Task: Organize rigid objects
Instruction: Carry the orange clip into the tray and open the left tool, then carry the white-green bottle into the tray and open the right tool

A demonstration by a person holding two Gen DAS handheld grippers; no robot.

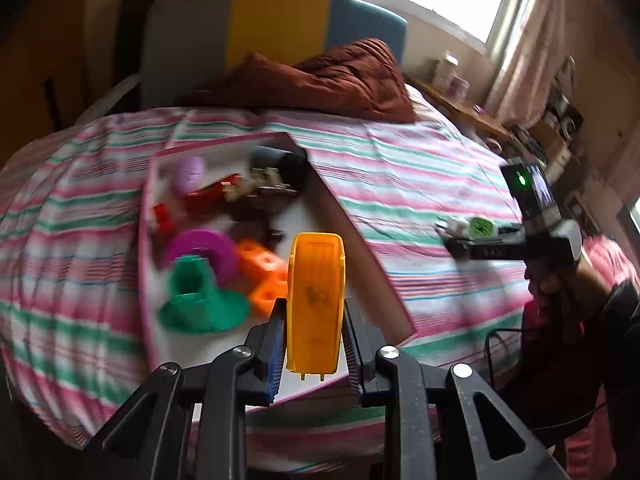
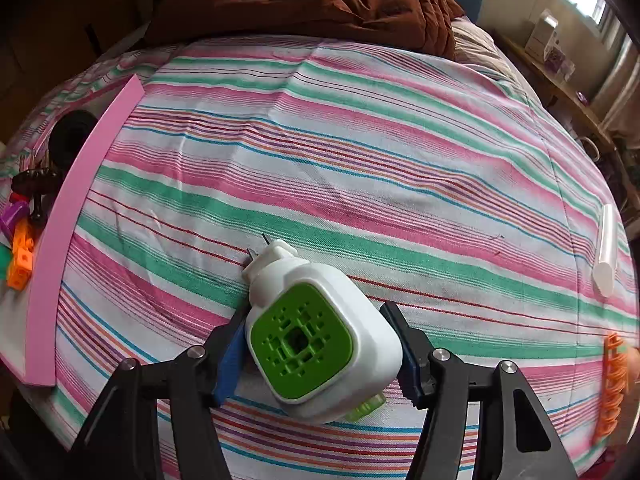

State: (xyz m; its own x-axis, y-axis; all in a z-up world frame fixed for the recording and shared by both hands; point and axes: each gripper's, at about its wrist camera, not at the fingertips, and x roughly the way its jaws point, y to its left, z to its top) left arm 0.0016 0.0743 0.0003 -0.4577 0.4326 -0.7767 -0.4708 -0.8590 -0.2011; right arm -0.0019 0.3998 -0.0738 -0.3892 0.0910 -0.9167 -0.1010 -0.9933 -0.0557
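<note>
My left gripper (image 1: 314,312) is shut on an orange plastic piece (image 1: 316,304) and holds it above the near end of the pink-rimmed tray (image 1: 360,256). The tray holds a green hat-shaped piece (image 1: 200,300), a purple ring (image 1: 208,252), orange cubes (image 1: 260,272), red and dark parts. My right gripper (image 2: 320,344) is shut on a white plug-in device with a green face (image 2: 312,336), just above the striped bedsheet (image 2: 360,160). The right gripper also shows in the left wrist view (image 1: 460,232), right of the tray.
A white tube (image 2: 606,248) and an orange comb-like clip (image 2: 614,384) lie on the sheet at the right. A brown quilt (image 1: 320,76) is bunched at the bed's head. A cluttered shelf (image 1: 480,116) runs along the right wall.
</note>
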